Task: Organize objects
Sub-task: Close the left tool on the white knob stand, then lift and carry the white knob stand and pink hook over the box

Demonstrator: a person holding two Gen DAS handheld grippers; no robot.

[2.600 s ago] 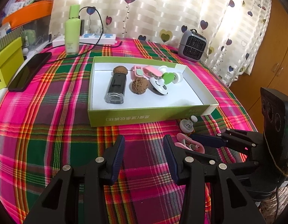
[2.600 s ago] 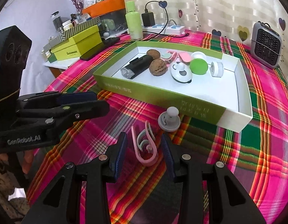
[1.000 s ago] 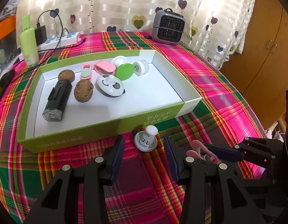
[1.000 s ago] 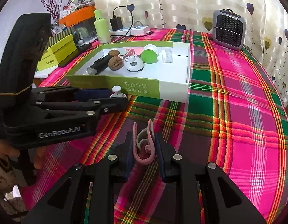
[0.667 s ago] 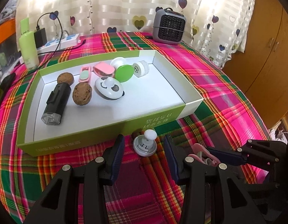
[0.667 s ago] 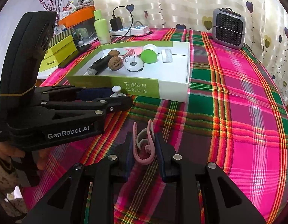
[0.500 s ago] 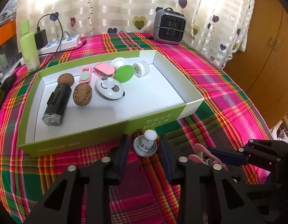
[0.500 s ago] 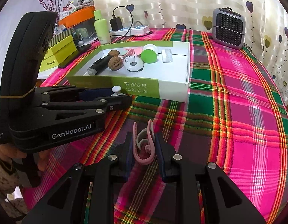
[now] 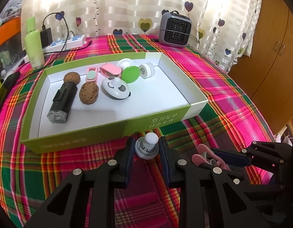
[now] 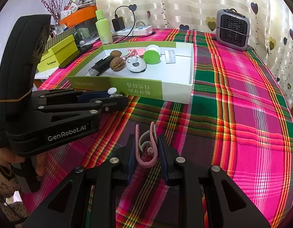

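On a plaid tablecloth (image 10: 241,104), two hand-held grippers work just in front of a shallow green-and-white box (image 9: 116,131), the landmark here. The left gripper (image 9: 146,152) has its jaws drawn in on either side of a small grey disc with a white knob (image 9: 147,146), which sits on the cloth just outside the box's near wall; the pads look to be touching its rim or all but touching, and which cannot be told for certain. To the right of that, farther from the box, the right gripper (image 10: 146,152) is closed on a pink clip (image 10: 146,148), its pads pressed to the clip's two outer arms, the clip's open ends pointing toward the box.

Inside the box lie a black flashlight (image 9: 62,102), two walnuts (image 9: 89,93), a white panda-faced dome (image 9: 116,89), a green disc (image 9: 129,74), a small white jar (image 9: 146,70) and a pink case (image 9: 110,70).

Writing: "GenRobot.AI" in white on the side of the left gripper's body, seen from the right wrist camera. Chinese characters are printed upside down on the box's near wall; they cannot be read reliably. Beyond the box's far wall stand a pale green bottle (image 10: 103,28), a white power strip (image 10: 135,30) with a black charger plugged in, and a grey mini heater (image 10: 233,29). Left of the box, a yellow-green carton (image 10: 57,54) bears small lettering too blurred to make out.
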